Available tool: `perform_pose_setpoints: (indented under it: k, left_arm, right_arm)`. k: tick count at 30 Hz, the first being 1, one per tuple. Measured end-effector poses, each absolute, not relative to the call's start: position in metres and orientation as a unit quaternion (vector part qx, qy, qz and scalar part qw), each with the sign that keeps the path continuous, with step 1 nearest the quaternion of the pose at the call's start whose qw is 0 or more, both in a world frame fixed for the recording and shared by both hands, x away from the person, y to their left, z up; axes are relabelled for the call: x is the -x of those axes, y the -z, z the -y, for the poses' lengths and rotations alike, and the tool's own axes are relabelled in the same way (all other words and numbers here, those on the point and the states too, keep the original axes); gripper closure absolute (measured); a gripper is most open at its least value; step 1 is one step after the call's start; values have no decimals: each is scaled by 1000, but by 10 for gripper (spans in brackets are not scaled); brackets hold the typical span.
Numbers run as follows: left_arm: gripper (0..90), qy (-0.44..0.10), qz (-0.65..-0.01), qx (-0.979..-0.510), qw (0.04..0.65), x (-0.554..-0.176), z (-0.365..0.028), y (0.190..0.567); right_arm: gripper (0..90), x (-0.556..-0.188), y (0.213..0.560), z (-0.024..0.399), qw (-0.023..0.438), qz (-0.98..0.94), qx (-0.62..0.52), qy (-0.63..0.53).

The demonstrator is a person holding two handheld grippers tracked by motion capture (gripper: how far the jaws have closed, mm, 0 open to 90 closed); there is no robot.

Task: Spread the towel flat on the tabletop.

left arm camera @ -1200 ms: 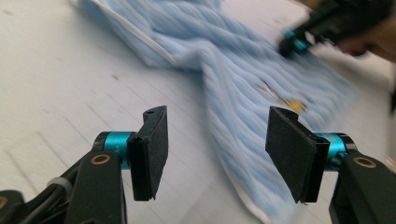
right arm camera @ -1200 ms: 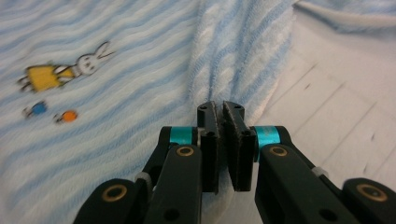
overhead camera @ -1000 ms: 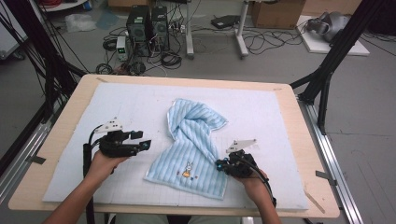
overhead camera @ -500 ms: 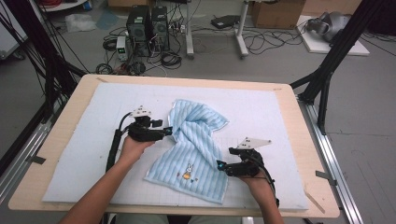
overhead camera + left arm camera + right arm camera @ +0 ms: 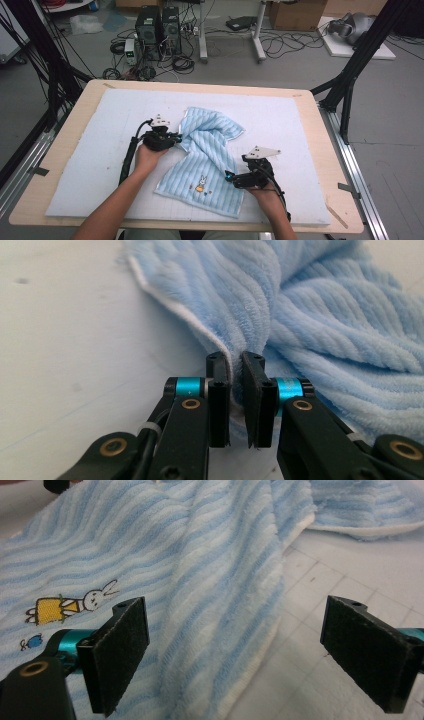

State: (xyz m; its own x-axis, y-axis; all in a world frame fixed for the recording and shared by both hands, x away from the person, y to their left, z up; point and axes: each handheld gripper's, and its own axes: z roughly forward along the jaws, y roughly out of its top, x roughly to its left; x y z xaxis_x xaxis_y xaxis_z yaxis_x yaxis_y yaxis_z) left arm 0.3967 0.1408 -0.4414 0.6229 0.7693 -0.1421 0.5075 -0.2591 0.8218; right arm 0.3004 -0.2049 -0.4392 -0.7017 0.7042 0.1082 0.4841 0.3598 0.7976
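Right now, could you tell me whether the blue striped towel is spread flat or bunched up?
Bunched up. The towel is twisted and creased through its middle, and the left gripper pinches a fold at its edge.

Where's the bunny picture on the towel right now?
In the high view the bunny embroidery sits near the near edge of the striped towel, just left of the right gripper; in the right gripper view it lies beside the left-hand jaw.
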Motion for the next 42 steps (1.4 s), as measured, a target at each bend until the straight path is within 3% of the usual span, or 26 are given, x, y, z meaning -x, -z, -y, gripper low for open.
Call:
perform_pose_setpoints:
  k: [6,10,15,20,22,32,35,37,39,42]
  left_arm:
    - [819,-162,-416,-774,449,-382,-179,435]
    - [819,-164,-422,-767,455,-370,-202,441]
    - [819,-159,-423,-757,472,-363,-212,444]
    - [814,-154,-421,-753,481,-362,-214,447]
    - [810,-153,-420,-753,483,-361,-215,447]
    - [801,-152,-444,-728,499,-363,-231,447]
    - [729,-153,-443,-727,502,-363,-230,447]
    - [688,-153,-444,-725,504,-364,-229,448]
    - [589,-156,-449,-720,506,-364,-228,448]
    - [487,-154,-449,-715,513,-365,-229,448]
  right_arm:
    - [382,-296,434,187,135,-825,-331,-439]
    - [451,-297,434,175,149,-832,-317,-431]
    - [576,-304,443,163,136,-849,-327,-394]
    - [770,-304,445,162,115,-859,-321,-382]
    - [808,-302,443,162,106,-866,-310,-378]
    - [817,-275,441,178,18,-889,-251,-381]
    - [800,-268,440,180,-18,-893,-228,-387]
    - [735,-267,437,180,-16,-888,-228,-399]
    - [581,-272,433,183,-9,-868,-246,-431]
    - [511,-285,427,190,13,-825,-281,-490]
